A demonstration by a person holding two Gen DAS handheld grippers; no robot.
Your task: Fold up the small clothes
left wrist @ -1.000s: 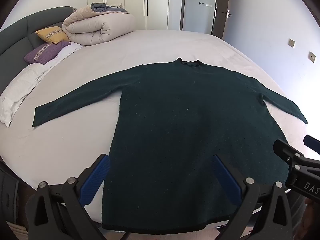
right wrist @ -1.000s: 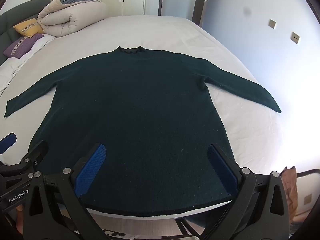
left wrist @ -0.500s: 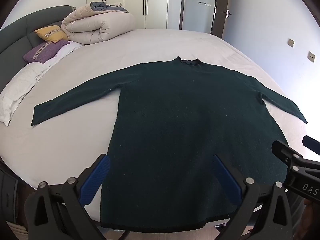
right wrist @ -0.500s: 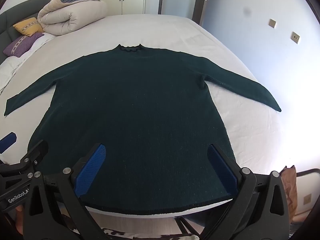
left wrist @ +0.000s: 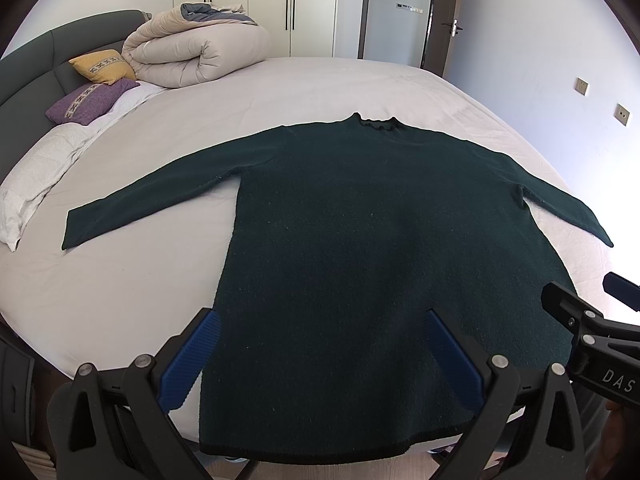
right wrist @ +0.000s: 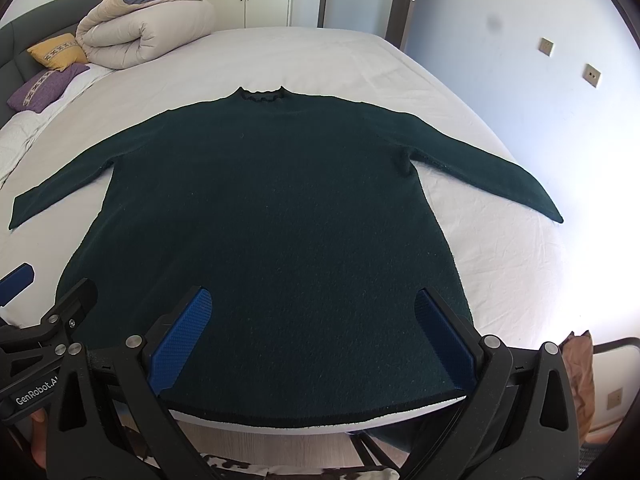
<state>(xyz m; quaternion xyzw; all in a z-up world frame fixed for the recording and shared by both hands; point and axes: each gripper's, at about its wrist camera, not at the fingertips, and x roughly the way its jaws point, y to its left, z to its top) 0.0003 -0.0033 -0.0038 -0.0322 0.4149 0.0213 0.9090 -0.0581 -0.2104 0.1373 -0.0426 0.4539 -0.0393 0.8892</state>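
Note:
A dark green long-sleeved sweater (left wrist: 360, 248) lies flat and spread out on the white bed (left wrist: 320, 88), collar away from me, both sleeves stretched out sideways. It also shows in the right wrist view (right wrist: 272, 216). My left gripper (left wrist: 320, 332) is open and empty, held above the hem near its left corner. My right gripper (right wrist: 314, 316) is open and empty, above the hem toward its right side. The hem hangs at the bed's near edge. Each gripper shows at the edge of the other's view.
A rolled beige duvet (left wrist: 192, 52) lies at the bed's far left with a yellow pillow (left wrist: 102, 65), a purple pillow (left wrist: 86, 100) and a white pillow (left wrist: 36, 176). Wardrobes and a door stand behind. A wall with sockets runs along the right.
Both grippers have drifted slightly; the sweater sits a little lower and closer in both views. The sweater itself has not moved and the jaws stay open.

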